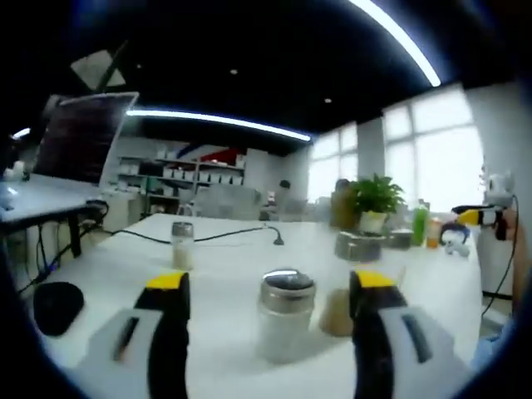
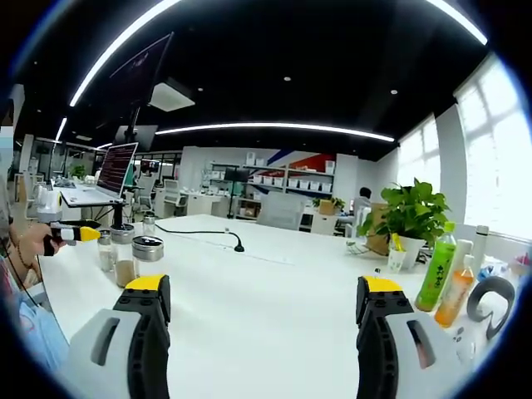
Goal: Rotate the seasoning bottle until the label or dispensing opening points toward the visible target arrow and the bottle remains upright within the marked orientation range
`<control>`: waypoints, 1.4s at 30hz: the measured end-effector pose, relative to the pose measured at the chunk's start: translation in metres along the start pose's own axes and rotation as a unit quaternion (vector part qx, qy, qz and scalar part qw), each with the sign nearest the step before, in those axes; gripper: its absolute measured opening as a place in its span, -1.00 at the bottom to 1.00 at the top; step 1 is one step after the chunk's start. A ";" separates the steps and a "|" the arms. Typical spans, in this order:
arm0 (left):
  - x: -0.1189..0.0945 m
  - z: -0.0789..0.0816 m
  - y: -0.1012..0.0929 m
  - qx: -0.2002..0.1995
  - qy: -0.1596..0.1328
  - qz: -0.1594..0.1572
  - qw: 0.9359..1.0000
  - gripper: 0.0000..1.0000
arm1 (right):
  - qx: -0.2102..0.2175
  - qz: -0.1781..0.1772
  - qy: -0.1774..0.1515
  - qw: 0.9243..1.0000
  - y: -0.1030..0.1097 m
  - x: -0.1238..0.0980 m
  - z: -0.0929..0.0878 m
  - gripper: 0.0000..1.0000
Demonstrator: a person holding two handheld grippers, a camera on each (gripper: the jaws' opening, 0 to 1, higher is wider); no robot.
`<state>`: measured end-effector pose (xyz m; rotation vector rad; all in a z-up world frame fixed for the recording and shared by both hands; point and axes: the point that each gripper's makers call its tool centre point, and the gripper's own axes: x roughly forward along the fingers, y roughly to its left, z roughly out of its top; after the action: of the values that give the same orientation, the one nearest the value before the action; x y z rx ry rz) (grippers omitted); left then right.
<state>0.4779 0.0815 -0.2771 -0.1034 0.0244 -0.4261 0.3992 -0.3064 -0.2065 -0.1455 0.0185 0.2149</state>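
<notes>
left tool (image 1: 270, 303) jaws apart, upright seasoning bottle (image 1: 285, 316) lower centre between them, untouched | right tool (image 2: 264, 307) apart over bare worktop (image 2: 266, 283); left nearer

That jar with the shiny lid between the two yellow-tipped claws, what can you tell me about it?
The seasoning bottle looks like clear glass or plastic with a silvery metal lid. It holds something pale and stands upright on the white table. It sits in the gap between the open jaws of the left gripper, and neither jaw seems to touch it. A smaller jar of brownish powder stands close beside it. No label can be made out in the blur.
</notes>
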 end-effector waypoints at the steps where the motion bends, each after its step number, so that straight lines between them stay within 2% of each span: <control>1: 0.001 0.000 -0.004 -0.013 -0.004 -0.006 1.000 0.62 | 0.000 0.000 0.001 1.000 0.000 0.000 0.000 0.92; 3: 0.003 -0.001 -0.007 -0.014 -0.003 -0.004 1.000 0.55 | 0.002 0.001 0.002 1.000 -0.002 0.000 -0.002 0.92; 5: 0.005 -0.001 -0.004 -0.017 -0.005 0.011 1.000 0.50 | 0.003 -0.002 0.003 1.000 -0.003 0.000 -0.002 0.91; 7: 0.004 0.004 0.000 -0.056 -0.020 0.030 0.998 0.50 | 0.002 -0.006 0.000 1.000 -0.005 -0.002 0.001 0.91; 11: 0.005 0.003 0.003 -0.010 -0.006 0.048 0.999 0.46 | -0.005 -0.005 -0.003 1.000 -0.004 -0.003 0.003 0.91; 16: 0.009 0.002 0.000 -0.014 -0.007 0.044 0.999 0.20 | -0.004 -0.004 -0.004 1.000 -0.004 -0.004 0.004 0.91; 19: 0.012 -0.002 -0.005 -0.020 0.003 0.032 0.999 0.08 | -0.009 -0.008 -0.007 1.000 -0.006 -0.005 0.006 0.91; 21: 0.014 -0.002 -0.009 -0.018 -0.001 0.019 1.000 0.04 | -0.010 -0.007 -0.007 1.000 -0.007 -0.005 0.006 0.91; 27: 0.019 -0.010 -0.006 -0.006 0.011 0.023 1.000 -0.04 | -0.022 -0.024 -0.013 0.999 -0.014 -0.007 0.011 0.90; 31: 0.021 -0.013 -0.004 -0.004 0.017 0.023 1.000 -0.26 | -0.019 -0.019 -0.013 1.000 -0.011 -0.006 0.011 0.89; 32: 0.021 -0.013 -0.005 0.005 0.017 0.016 1.000 -0.27 | -0.018 -0.018 -0.011 1.000 -0.011 -0.005 0.010 0.89; 35: 0.019 -0.015 -0.005 -0.008 0.021 0.018 1.000 -0.28 | -0.017 -0.014 -0.007 1.000 -0.008 -0.004 0.008 0.89; 42: 0.018 -0.016 -0.006 -0.010 0.019 0.009 1.000 -0.28 | -0.015 -0.006 -0.007 1.000 -0.004 -0.005 0.008 0.89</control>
<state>0.4910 0.0673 -0.2928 -0.1147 0.0674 -0.4094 0.3955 -0.3101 -0.1981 -0.1748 0.0011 0.2037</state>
